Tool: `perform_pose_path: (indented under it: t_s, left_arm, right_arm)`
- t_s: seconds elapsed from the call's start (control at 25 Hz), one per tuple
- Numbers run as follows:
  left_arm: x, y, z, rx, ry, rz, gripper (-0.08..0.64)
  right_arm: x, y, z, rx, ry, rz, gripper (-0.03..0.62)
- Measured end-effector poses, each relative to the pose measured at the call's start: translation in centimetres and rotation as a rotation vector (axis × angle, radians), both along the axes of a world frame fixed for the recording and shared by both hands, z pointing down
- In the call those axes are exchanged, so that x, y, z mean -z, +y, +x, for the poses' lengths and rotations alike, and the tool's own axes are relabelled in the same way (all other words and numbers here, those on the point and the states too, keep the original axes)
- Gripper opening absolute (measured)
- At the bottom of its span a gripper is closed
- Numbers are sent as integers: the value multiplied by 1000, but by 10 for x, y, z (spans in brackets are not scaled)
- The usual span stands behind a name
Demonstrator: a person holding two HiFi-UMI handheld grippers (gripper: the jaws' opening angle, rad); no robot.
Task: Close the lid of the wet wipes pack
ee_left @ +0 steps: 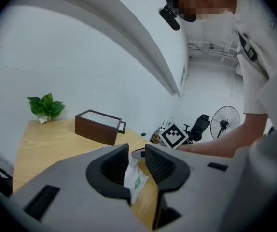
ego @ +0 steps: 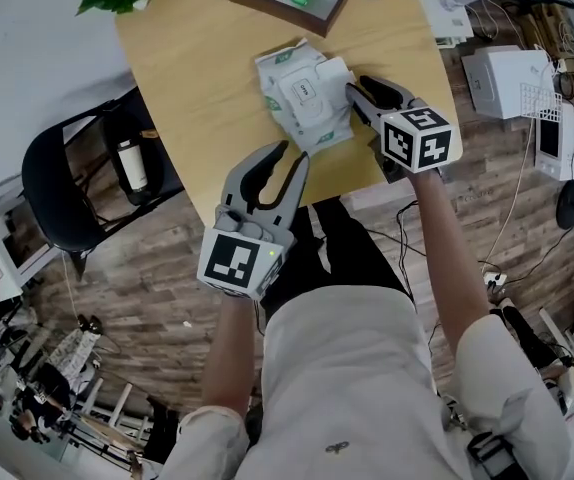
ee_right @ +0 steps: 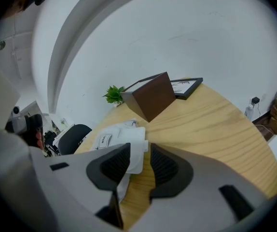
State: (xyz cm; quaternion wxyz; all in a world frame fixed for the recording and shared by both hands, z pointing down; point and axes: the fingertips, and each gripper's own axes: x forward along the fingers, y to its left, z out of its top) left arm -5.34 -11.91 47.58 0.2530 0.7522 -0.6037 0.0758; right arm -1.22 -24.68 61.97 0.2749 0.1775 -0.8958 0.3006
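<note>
Wooden table (ego: 187, 68) | wet wipes pack (ego: 289, 108), lid (ego: 332, 71) open | left tool (ego: 293, 153) released | right tool (ego: 355, 86) released beside lid

White, green-marked wet wipes pack (ego: 302, 103) lies flat and crumpled by the table's (ego: 197, 88) near edge, its white lid (ego: 331, 74) flipped open rightward.

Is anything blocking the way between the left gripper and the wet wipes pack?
Nothing visible does. The left gripper, jaws apart, points straight at a near corner of the wet wipes pack, with only the table beneath. The right gripper sits at the pack's other side.
</note>
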Motion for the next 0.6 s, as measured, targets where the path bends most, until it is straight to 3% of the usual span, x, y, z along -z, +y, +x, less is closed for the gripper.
perform_pose_path:
  t_s: [0.28,0.6]
  left_arm:
    - [1,3,-2,14,6,4,84]
    - [2,8,-8,47,20,11,84]
  right_arm:
    - [-6,-2,-6,1,-8,-35,120]
    - [2,0,-7,19,-5,0,112]
